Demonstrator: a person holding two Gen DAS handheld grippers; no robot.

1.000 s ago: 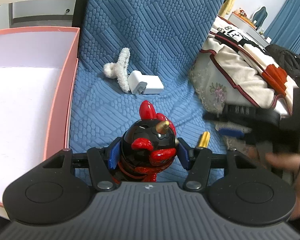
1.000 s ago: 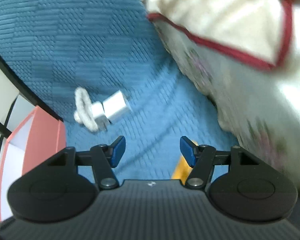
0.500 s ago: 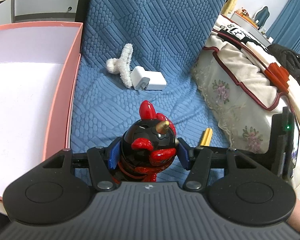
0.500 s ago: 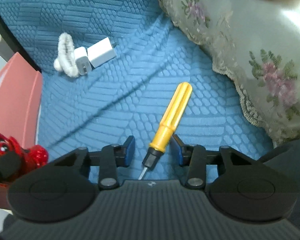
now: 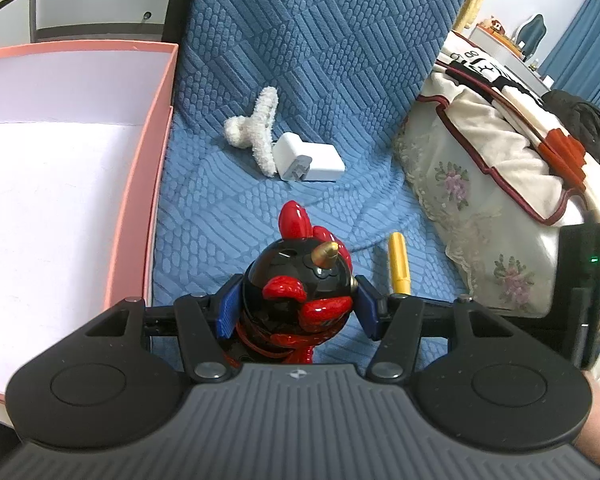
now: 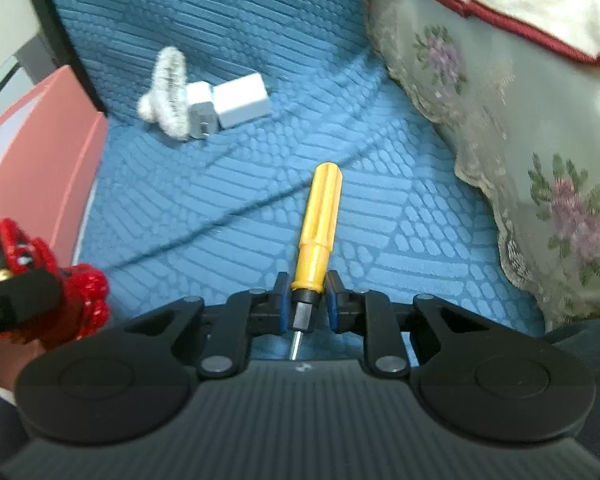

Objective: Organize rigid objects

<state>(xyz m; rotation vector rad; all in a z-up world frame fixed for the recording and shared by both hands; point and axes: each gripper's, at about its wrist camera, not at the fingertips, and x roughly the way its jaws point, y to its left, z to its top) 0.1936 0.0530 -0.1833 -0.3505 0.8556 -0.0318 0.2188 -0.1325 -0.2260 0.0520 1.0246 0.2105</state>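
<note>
My left gripper [image 5: 296, 306] is shut on a glossy black and red rooster figurine [image 5: 298, 288], held over the blue quilted seat beside the pink box [image 5: 156, 152]. My right gripper [image 6: 307, 298] is shut on a yellow-handled screwdriver [image 6: 320, 216] at its black collar; the handle points away over the seat. The screwdriver handle also shows in the left wrist view [image 5: 398, 264]. The figurine shows at the left edge of the right wrist view [image 6: 24, 256].
A white fluffy hair claw [image 5: 256, 132] and a white charger plug [image 5: 310, 158] lie together farther back on the blue cushion [image 5: 320, 40]. A floral bedspread [image 5: 480, 208] with blankets rises at the right. The pink box has a white inside.
My right gripper came down over the screwdriver and closed its fingers on it. My left gripper has kept hold of the figurine and shifted slightly.
</note>
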